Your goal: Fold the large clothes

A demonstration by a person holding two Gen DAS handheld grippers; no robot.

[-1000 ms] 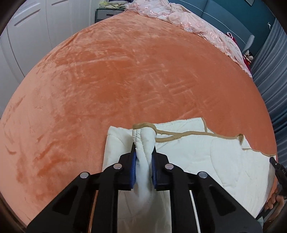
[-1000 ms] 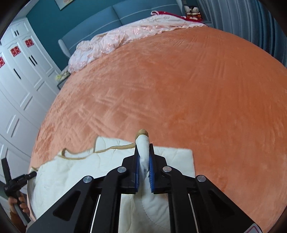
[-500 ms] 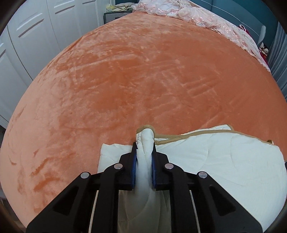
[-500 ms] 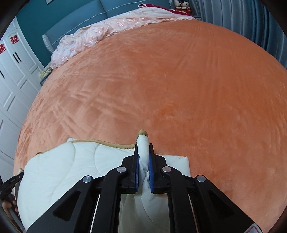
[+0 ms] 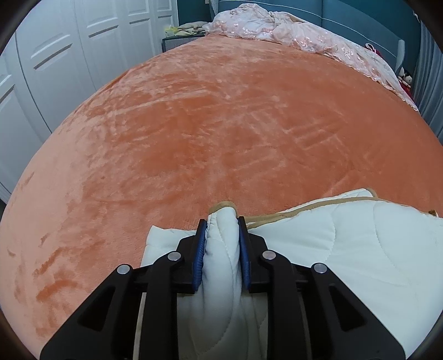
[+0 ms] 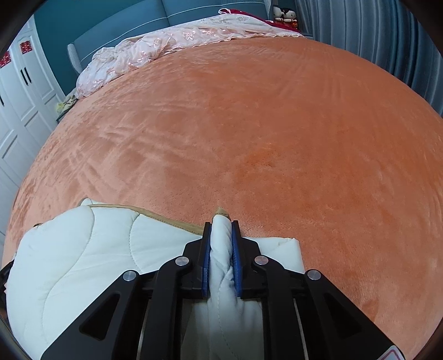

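Both grippers have come lower toward the bed, and the white quilt now lies flatter on it than a second ago. On the left side, white closet doors (image 5: 69, 55) stand beside the bed. Next comes the left gripper (image 5: 222, 221), whose jaws have just been opening a little, with a thick fold of the white quilt (image 5: 346, 249) between them. Its blue pads (image 5: 200, 249) touch that bunched fold on both sides, so it is gripping the quilt. A tan trim (image 5: 304, 211) runs along the far edge of the quilt. The quilt lies folded over on the near part of the orange bed cover (image 5: 221, 124), which is fuzzy and spreads across the whole bed. Far off at the head of the bed lies a crumpled pink lacy cloth (image 5: 290, 30) in front of a blue headboard (image 5: 360, 19). Further right, the right gripper (image 6: 221, 223) has also just been opening its jaws a little, and it holds another fold of the same quilt between its blue pads, at the quilt's right corner. A grey curtain (image 6: 373, 36) hangs at the far right.
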